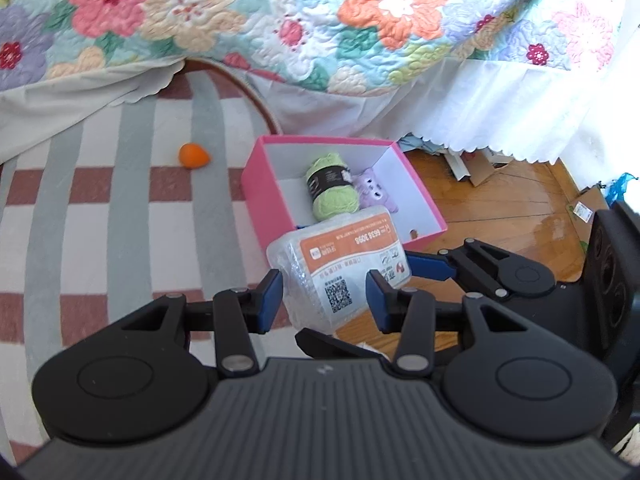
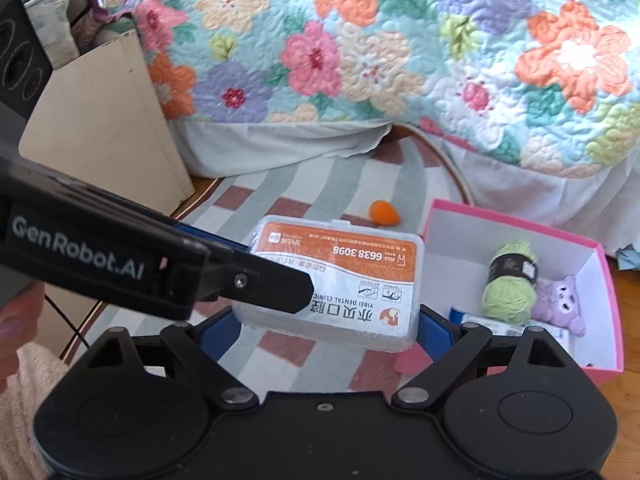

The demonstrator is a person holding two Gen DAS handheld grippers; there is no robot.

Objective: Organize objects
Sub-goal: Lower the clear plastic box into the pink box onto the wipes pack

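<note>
A clear plastic case with an orange and white dental clinic label [image 2: 340,280] is held above the rug, next to the pink box [image 2: 604,292]. My right gripper [image 2: 328,332] is shut on the case, blue pads at both ends. My left gripper [image 1: 324,300] is open, its fingers either side of the case [image 1: 344,264] without pressing it; its body crosses the right wrist view [image 2: 160,264]. The pink box [image 1: 260,184] holds a green yarn ball [image 1: 330,188], a purple plush toy [image 1: 376,192] and other small items. An orange toy [image 1: 194,155] lies on the rug.
A striped and checked rug [image 1: 100,220] covers the floor left of the box; bare wood floor [image 1: 500,208] lies to the right. A bed with a floral quilt [image 1: 280,20] and white skirt runs behind. A beige cabinet [image 2: 100,128] stands at the far left.
</note>
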